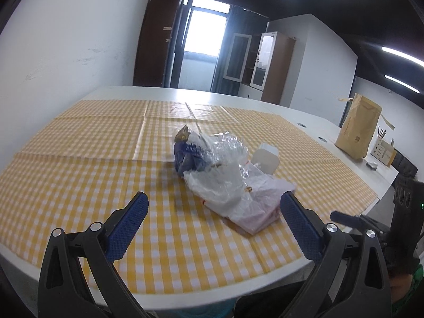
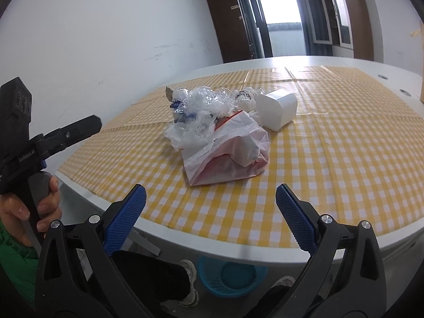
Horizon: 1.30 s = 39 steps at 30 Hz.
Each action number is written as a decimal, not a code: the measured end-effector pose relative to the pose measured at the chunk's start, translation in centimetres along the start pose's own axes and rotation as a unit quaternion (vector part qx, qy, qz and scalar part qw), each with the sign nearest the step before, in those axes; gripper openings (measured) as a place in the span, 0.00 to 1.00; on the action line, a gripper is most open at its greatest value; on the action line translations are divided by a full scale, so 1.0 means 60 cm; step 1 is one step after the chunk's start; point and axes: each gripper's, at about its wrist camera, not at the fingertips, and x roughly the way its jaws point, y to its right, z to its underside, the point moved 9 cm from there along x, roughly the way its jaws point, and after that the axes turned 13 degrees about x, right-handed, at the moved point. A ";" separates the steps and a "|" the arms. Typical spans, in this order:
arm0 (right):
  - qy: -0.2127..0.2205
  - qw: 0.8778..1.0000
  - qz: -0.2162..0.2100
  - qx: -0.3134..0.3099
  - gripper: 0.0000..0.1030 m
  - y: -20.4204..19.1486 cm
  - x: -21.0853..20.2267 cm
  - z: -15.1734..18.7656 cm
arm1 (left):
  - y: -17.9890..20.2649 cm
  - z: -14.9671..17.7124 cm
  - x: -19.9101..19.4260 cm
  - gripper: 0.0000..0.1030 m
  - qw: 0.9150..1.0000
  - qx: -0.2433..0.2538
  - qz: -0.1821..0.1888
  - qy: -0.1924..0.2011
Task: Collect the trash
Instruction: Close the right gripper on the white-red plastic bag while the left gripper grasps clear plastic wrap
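Left wrist view: the left gripper hovers low over the table, jaws spread wide and empty. Ahead on the checked cloth lies one trash heap: a white bag, blue wrapper, one white cup.

Right wrist view: the right gripper hangs at the table edge, jaws wide, empty, facing the same heap. One blue bin sits below.

White table, yellow checked cloth, trash pile atop.

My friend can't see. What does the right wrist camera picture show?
A pile of crumpled plastic bags and a white container sits on a yellow checked tablecloth. The open right gripper points at it, and a blue basket stands below the table edge.
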 end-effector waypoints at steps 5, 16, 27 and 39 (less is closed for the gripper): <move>-0.018 0.999 0.003 0.027 0.88 0.006 0.039 -0.014 | -0.007 -0.040 0.052 0.94 1.000 0.007 0.010 -0.011; -0.044 0.996 0.006 0.083 0.80 0.037 0.105 -0.059 | 0.015 -0.073 0.188 0.94 0.996 0.058 0.028 -0.056; -0.074 0.992 0.011 0.099 0.35 0.052 0.143 -0.061 | 0.030 -0.063 0.268 0.66 0.991 0.077 0.029 -0.104; -0.014 0.998 0.030 0.053 0.11 0.049 0.082 -0.069 | 0.029 -0.121 0.178 0.58 0.998 0.020 0.049 -0.018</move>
